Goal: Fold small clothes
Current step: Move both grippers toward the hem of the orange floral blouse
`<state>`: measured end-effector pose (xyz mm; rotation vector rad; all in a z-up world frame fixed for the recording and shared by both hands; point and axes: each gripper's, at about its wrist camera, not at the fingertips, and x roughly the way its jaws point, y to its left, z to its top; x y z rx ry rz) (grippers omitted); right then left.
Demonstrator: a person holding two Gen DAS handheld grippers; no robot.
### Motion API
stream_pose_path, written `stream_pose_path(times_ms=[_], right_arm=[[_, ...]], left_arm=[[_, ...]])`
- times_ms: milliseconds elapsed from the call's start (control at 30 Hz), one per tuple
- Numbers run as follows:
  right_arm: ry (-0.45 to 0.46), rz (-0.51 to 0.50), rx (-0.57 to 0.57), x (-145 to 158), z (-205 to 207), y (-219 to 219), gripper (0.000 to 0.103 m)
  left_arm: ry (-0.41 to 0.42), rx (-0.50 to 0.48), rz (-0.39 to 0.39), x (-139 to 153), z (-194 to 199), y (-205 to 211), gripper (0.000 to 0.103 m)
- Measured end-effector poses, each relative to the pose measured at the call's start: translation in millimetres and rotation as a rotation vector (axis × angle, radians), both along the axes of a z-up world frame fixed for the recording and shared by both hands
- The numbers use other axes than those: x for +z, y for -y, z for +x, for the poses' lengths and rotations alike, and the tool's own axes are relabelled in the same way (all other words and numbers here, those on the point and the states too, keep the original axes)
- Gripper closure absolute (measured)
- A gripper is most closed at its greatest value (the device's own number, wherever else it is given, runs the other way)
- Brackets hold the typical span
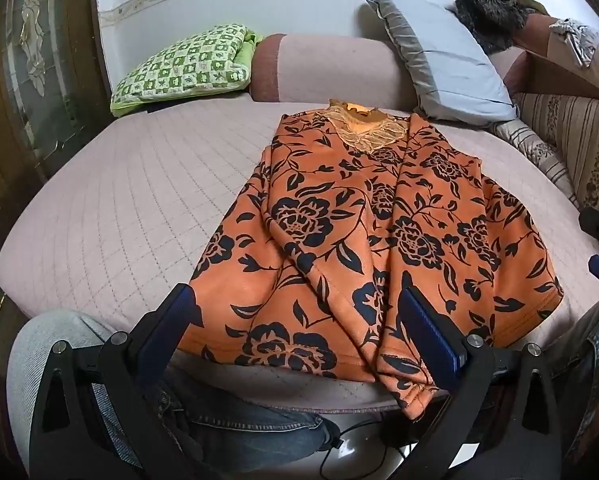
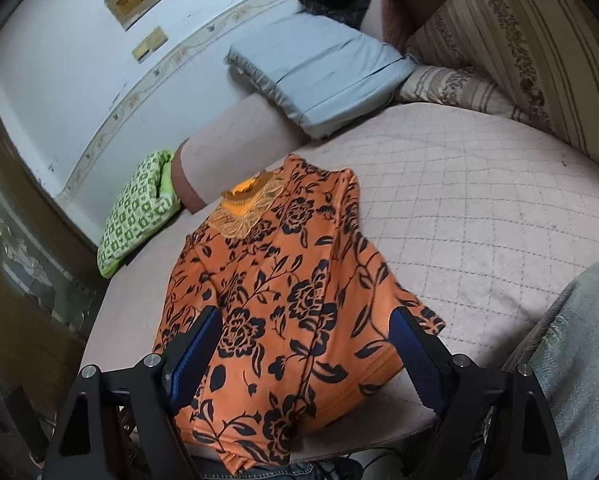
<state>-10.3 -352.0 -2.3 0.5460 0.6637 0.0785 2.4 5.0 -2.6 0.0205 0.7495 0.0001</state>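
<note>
Orange floral top (image 1: 363,240) overhangs the bed (image 1: 119,200) edge, so with both my left gripper (image 1: 299,328) and right gripper (image 2: 303,344) fingers released, it may slip, I think.

- The left wrist view looks forward and down from the near edge of the quilted bed (image 1: 119,184), its own fingers (image 1: 171,328) framing the bottom — the wall ahead.
- The right wrist view sits at the same near edge, further right, tilted and facing toward the far left corner.
- Both are close above the hem of the orange floral top (image 1: 339,220) (image 2: 283,300).
- Shared — the top, the green checked cushion (image 1: 183,64) (image 2: 139,216) and the grey pillow (image 1: 439,60) (image 2: 319,72).
</note>
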Motion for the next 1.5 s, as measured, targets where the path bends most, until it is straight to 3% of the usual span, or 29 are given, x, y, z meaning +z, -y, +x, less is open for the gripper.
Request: stream_pose_path(times_ms=[267,967,1133,1500], right_arm=[[0.023,-0.147,0.074,8.9,-1.3,-24.5,0.019],[0.067,-0.182,0.074,20.7,-8.7,-26.3,0.019],[0.065,-0.255,0.05,41.8,-16.4,-29.6,0.019],[0.08,-0.296,0.096,82.5,-38.5,-48.8,0.019]], left_arm=[[-0.008,0.005,-0.01,-1.2,2.5,0.0,0.001],[0.021,0.001,0.01,5.5,-3.9,4.0,0.001],[0.041,0.012,0.0,28.1,-9.9,2.0,0.001],[0.023,0.06,0.035,76.1,-18.9,-0.8,0.001]])
